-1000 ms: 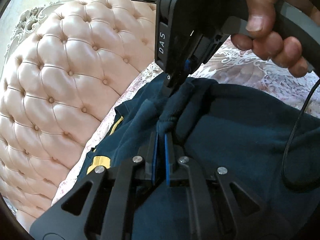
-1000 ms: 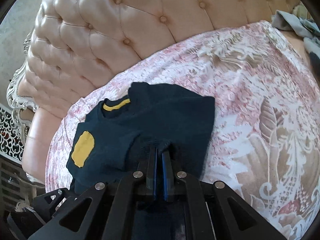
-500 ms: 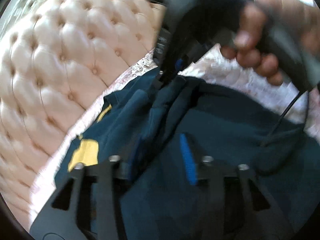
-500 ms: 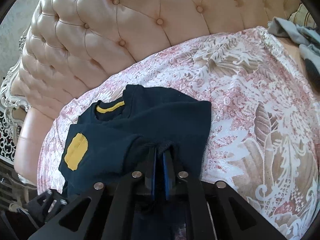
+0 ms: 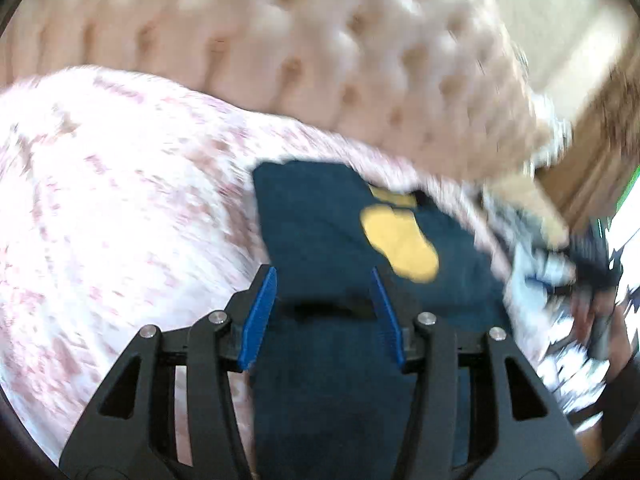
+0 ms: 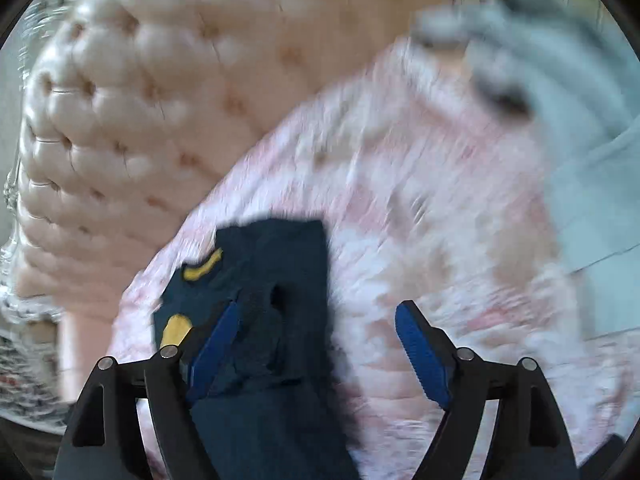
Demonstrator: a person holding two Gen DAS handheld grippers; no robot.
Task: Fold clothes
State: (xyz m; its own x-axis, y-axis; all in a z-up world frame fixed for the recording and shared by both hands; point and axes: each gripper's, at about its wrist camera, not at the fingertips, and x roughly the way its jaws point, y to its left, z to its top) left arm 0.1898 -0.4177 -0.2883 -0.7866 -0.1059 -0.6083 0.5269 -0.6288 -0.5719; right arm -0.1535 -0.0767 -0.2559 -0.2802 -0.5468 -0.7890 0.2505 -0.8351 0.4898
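The dark blue garment (image 5: 320,224) lies on the bed, on the pink flowered bedspread (image 5: 120,220), close to the tufted headboard (image 5: 280,52). It is folded into a narrow shape, with its yellow patch (image 5: 400,246) and yellow collar trim (image 6: 200,268) facing up.

A second ago both tools were pinching one bunch of the cloth. Now both have let go. The left hand-held gripper (image 5: 324,312) is about half open, and only the flat cloth shows between its blue pads (image 5: 260,316); they do not press on it. In this view the headboard now sits at the top and the other tool is far at the right edge, so the left hand has swung away and rolled.

The right hand-held gripper (image 6: 316,344) is opening at this moment, and its jaws stand wide. A loose lump of the cloth (image 6: 272,320) lies by its left pad (image 6: 216,344), but nothing is held. This camera has also lifted a little, and both views are blurred.

I judge that one fold is just laid down and released. A grey-blue garment (image 6: 580,128) waits farther along the bed, so the next step is probably to smooth this garment or to take that one.
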